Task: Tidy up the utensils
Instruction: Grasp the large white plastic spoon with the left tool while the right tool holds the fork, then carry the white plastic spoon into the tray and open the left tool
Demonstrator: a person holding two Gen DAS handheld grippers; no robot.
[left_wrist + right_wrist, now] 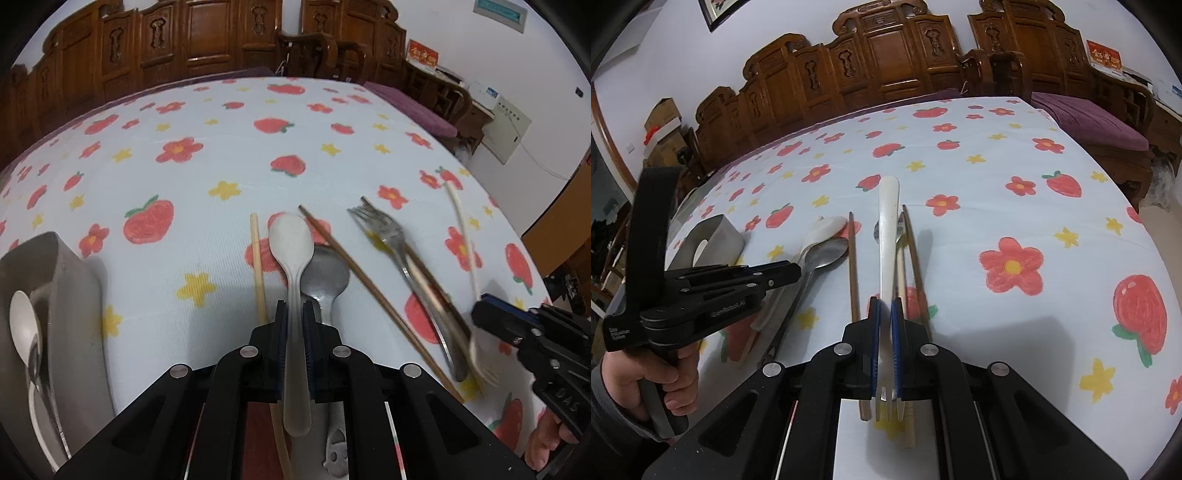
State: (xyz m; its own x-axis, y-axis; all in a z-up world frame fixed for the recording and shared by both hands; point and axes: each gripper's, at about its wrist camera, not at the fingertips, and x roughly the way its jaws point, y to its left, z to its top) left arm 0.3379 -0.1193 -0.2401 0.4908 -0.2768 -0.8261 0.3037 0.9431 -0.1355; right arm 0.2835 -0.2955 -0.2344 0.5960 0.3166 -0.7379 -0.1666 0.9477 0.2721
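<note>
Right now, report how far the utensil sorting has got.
Done: two spoons already lie in the metal container. In hand: the left gripper is shut on a white spoon; the right gripper is shut on a white fork. Left: the metal spoon, metal fork and chopsticks.

A home's living or dining room: carved wooden benches (871, 70) with purple cushions (1097, 122) behind a floral-clothed table (997, 177).

left gripper (293, 317): jaws clamped on a white spoon handle (295, 362), pitched down | right gripper (885, 314): jaws clamped on a white fork (888, 258), pitched down | left hand (674, 384): wrapped round its grip
</note>
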